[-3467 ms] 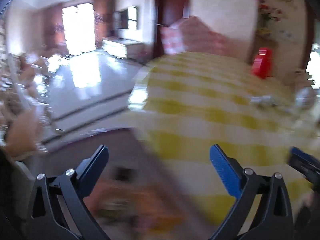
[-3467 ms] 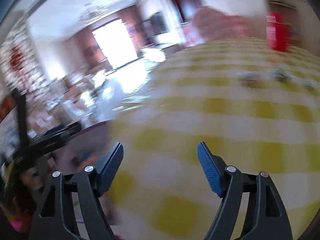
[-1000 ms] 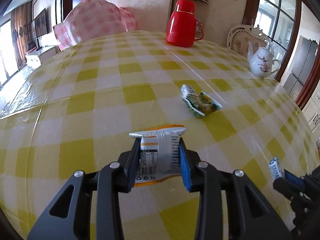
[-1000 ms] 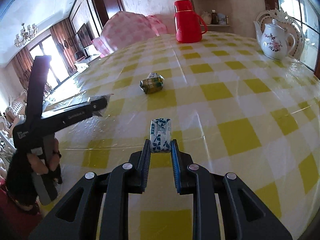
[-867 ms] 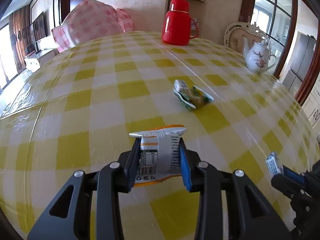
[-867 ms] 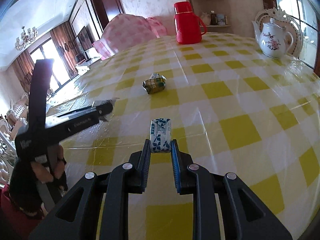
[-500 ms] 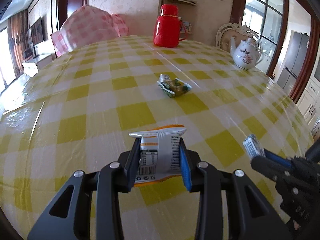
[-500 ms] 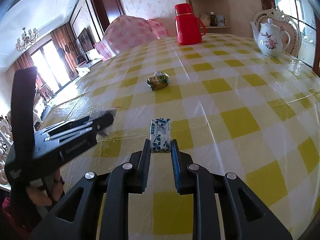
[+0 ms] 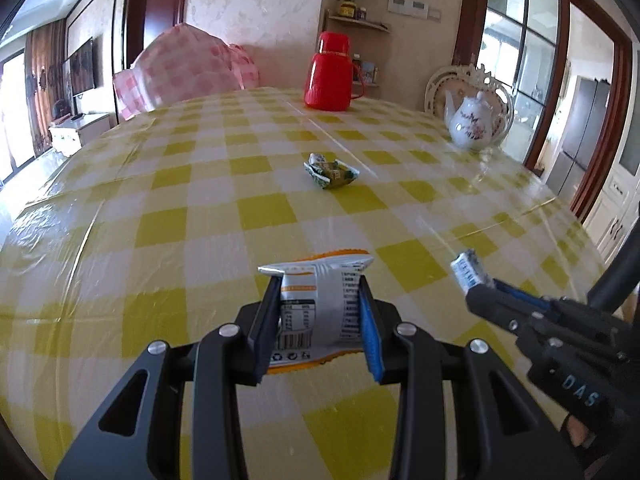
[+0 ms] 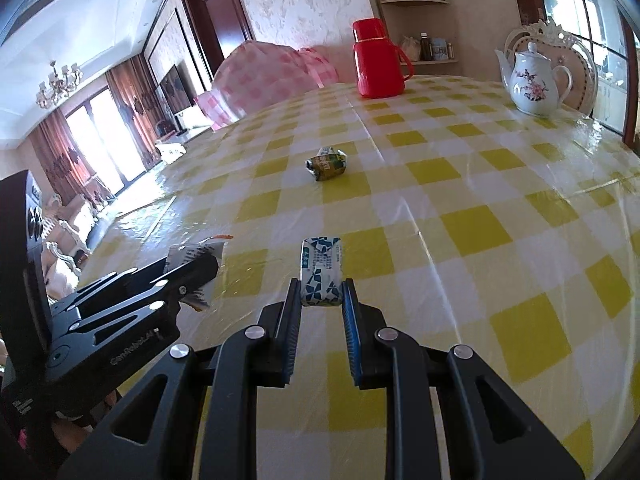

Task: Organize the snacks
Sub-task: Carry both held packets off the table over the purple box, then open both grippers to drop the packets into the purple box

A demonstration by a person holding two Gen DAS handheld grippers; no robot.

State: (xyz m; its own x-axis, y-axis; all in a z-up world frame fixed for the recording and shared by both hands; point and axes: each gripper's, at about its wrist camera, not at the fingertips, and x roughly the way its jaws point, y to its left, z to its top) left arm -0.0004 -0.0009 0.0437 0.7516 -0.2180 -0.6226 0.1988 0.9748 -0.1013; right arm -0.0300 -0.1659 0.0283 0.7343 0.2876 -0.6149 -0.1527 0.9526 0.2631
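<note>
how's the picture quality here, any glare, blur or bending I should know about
Left wrist view: sharp, fisheye bends the table edge, the plastic cover shines near the teapot. Right wrist view: sharp on the blue-and-white snack, the far-left windows blown out white, dark corners.

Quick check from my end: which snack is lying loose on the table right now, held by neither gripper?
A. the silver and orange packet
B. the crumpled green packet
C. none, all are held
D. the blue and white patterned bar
B: the crumpled green packet lies alone on the checked table, while the left gripper clamps the silver and orange packet and the right gripper clamps the blue and white bar.
</note>
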